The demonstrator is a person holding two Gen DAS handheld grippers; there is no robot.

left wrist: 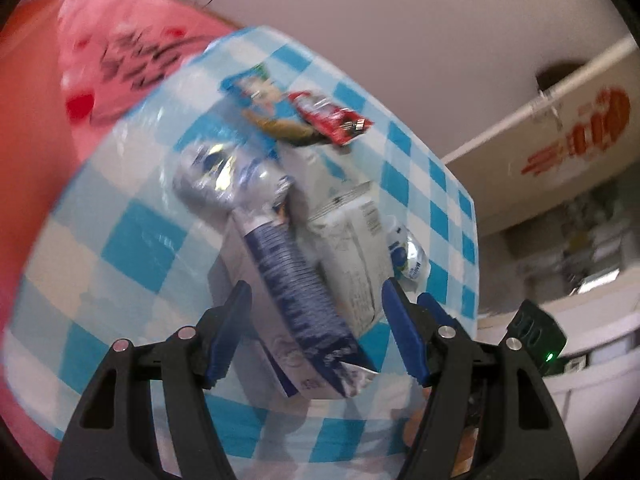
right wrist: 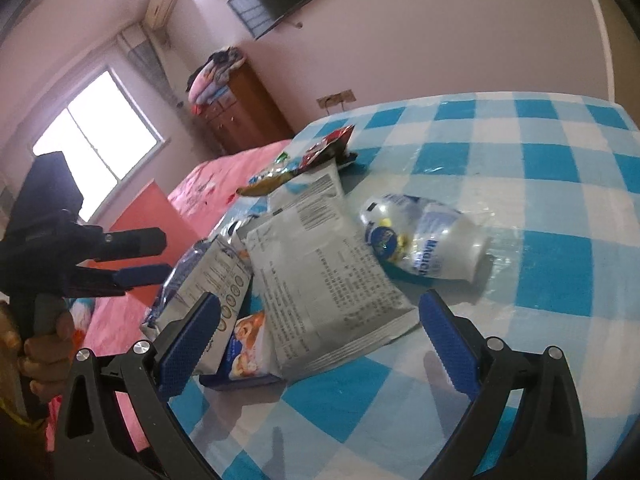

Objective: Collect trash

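We hold both grippers tilted down over a table (right wrist: 540,168) covered in blue-and-white check. Our left gripper (left wrist: 316,320) has its blue pads (left wrist: 228,332) standing apart with nothing pressed between them; a long blue-and-silver wrapper (left wrist: 292,280) lies under the gap, its length running from near the pads away toward a crumpled silver end. In the right wrist view a hand (right wrist: 44,340) grips that left tool at the table's edge. Our right gripper (right wrist: 324,344) is spread wide and empty, its pads either side of a grey printed packet (right wrist: 320,280) lying flat, long axis pointing away from us. A crushed clear plastic cup (right wrist: 424,240) lies on its side just beyond. A red wrapper (right wrist: 328,146) sits farthest off in the heap.
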